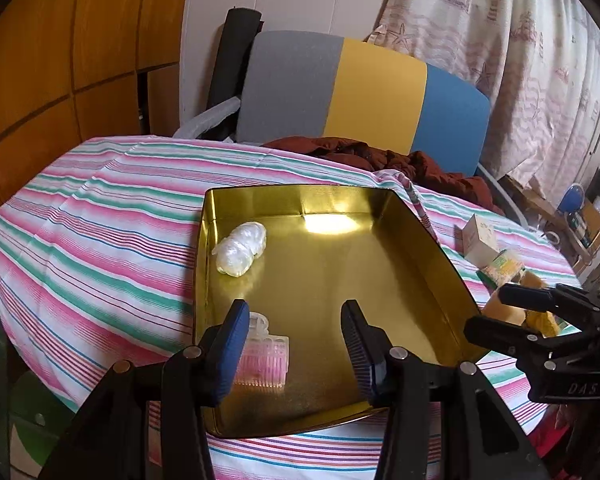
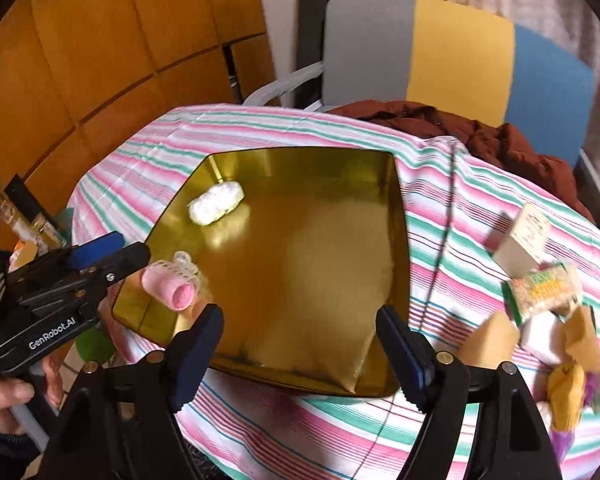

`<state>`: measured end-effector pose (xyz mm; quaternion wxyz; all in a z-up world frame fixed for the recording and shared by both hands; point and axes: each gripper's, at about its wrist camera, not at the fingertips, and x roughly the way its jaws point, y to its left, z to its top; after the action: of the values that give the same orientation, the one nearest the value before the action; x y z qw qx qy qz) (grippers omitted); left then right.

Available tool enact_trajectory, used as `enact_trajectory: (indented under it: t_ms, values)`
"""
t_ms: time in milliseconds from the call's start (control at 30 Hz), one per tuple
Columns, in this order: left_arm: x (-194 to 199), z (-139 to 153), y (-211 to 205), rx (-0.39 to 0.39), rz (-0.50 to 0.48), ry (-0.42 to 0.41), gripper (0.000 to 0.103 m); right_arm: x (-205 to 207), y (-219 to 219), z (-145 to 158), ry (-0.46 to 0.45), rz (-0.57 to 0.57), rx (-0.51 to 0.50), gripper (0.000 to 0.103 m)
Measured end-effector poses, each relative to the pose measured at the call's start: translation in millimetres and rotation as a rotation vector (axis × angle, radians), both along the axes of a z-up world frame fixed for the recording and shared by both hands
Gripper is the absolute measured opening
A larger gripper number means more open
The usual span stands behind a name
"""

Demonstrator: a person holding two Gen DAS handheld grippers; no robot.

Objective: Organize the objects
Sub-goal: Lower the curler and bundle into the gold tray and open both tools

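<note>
A shallow gold tin (image 1: 296,200) lies on the striped tablecloth. In it are a white plastic-wrapped bundle (image 1: 241,249) at the far left and a pink hair roller (image 1: 265,354) in the near left corner. My left gripper (image 1: 296,346) hangs open over the tin's near end, with the roller lying just inside its left finger. From the right wrist I see the tin (image 2: 300,154), the bundle (image 2: 216,202), the roller (image 2: 172,284) and the left gripper (image 2: 130,249) beside it. My right gripper (image 2: 300,354) is open with nothing between its fingers, at the tin's near edge.
To the right of the tin lies a heap of small goods: a white box (image 2: 524,240), a green-and-yellow packet (image 2: 544,292) and several wrapped items (image 2: 568,392). A dark red garment (image 2: 500,140) and a grey, yellow and blue chair (image 2: 460,52) stand behind. A hand (image 2: 4,396) holds the left gripper.
</note>
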<state>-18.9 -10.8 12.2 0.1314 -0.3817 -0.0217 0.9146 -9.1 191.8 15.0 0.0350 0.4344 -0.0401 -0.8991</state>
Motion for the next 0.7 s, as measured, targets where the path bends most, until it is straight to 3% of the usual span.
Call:
enact_trajectory:
  t_ms: [700]
  values:
    - [17,-1,26,-0.112,0.012,0.006,0.048,25,2,5,0.146,-0.102,0.05,0.088]
